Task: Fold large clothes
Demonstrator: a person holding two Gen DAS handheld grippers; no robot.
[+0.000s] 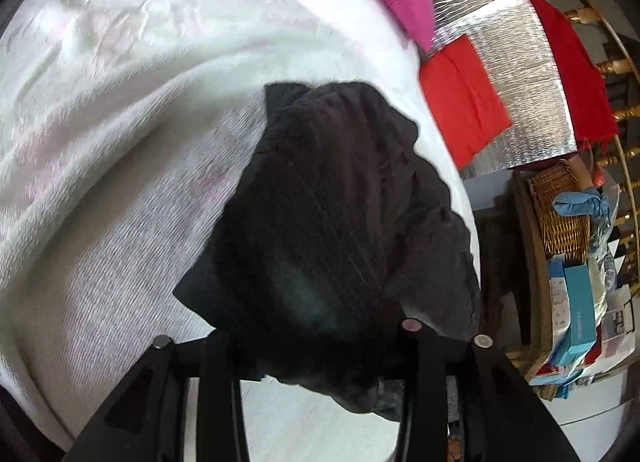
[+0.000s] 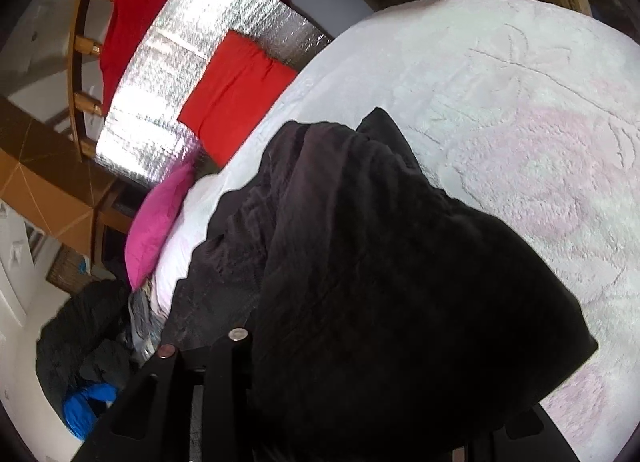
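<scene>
Black garment (image 1: 320,201) bunched between left claw (image 1: 320,346) arms, over white blanket (image 1: 120,101)

A large black garment (image 1: 328,213) lies bunched and creased in a heap on the white fleecy blanket (image 1: 120,109).

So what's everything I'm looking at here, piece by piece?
black garment: one, black, bunched on the white blanket, draped over both claws
white blanket: one, white with faint pink, under the garment
folded red cloth: one, red, on the silver sheet
silver sheet: one, shiny, beside the blanket
pink cloth: one, magenta, at the blanket's edge
wicker basket: one, brown, off to the side
left claw: black, garment between its fingers
right claw: black, mostly covered by garment
</scene>
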